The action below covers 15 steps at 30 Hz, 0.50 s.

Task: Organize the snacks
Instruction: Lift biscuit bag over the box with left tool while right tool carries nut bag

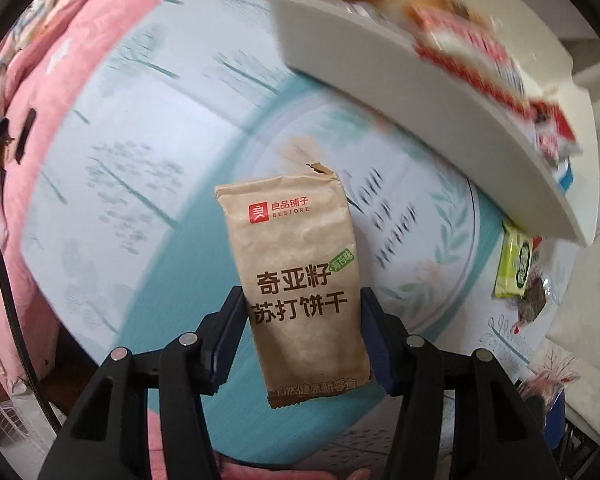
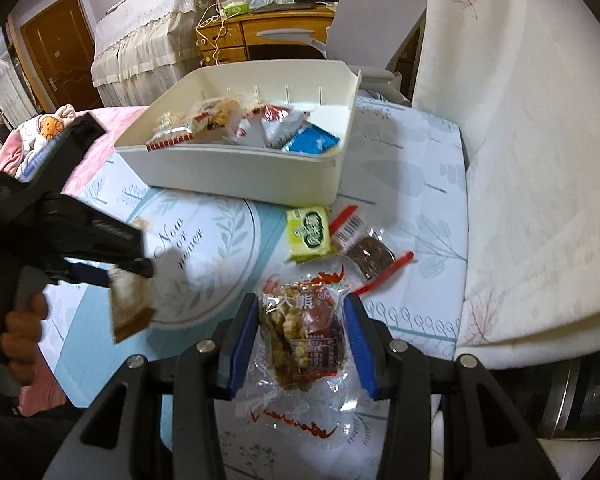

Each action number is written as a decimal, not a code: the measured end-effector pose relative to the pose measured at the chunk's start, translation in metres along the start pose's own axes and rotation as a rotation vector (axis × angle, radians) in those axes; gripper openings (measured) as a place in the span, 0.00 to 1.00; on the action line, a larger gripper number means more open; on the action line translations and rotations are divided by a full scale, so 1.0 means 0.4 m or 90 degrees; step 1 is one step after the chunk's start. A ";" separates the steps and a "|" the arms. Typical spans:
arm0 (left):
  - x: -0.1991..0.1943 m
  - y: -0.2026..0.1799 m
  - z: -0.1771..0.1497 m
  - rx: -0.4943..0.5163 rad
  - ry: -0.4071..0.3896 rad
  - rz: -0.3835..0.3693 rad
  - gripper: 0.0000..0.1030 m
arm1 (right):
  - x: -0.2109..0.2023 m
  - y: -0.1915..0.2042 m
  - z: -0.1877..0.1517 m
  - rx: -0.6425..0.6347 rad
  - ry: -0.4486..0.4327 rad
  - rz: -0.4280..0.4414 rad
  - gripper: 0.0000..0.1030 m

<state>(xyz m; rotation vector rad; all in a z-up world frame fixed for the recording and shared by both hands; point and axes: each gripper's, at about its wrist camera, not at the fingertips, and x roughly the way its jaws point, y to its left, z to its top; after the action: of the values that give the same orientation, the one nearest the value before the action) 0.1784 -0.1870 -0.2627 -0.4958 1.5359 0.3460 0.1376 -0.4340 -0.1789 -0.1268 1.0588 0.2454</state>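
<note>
Kraft-paper cracker packet (image 1: 300,276), light and crushable, sits pinched mid-frame in my left gripper (image 1: 303,322); right gripper (image 2: 301,344) seemingly clamps the crinkly nut packet (image 2: 300,336).

A bed with a pale blue and white leaf-print cover (image 2: 400,168) filled most of the right wrist view. A white padded headboard (image 2: 532,152) with faint branch patterns rose along its right side. A pink quilt (image 1: 32,92) lay bunched at the bed's far edge, with a plush toy (image 2: 46,126) beside it. Behind stood a wooden dresser (image 2: 268,34) with drawers, cluttered on top, and a piece of furniture draped in a white lace cloth (image 2: 140,40). A brown wooden door (image 2: 56,52) sat in the pale wall at left. The light was soft and even.
</note>
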 end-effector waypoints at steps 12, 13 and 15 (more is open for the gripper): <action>-0.244 0.086 0.215 0.089 -0.088 -0.041 0.53 | -0.025 0.099 0.161 0.058 -0.074 -0.030 0.42; -0.258 0.074 0.235 0.097 -0.094 -0.044 0.53 | -0.029 0.106 0.181 0.065 -0.083 -0.032 0.42; -0.303 0.068 0.291 0.122 -0.109 -0.058 0.53 | -0.037 0.122 0.222 0.073 -0.101 -0.042 0.42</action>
<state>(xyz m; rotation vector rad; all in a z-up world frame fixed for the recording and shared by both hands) 0.2626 -0.0930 -0.1483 -0.3741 1.3597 0.1649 0.1931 -0.3693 -0.1222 -0.0386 0.9077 0.1328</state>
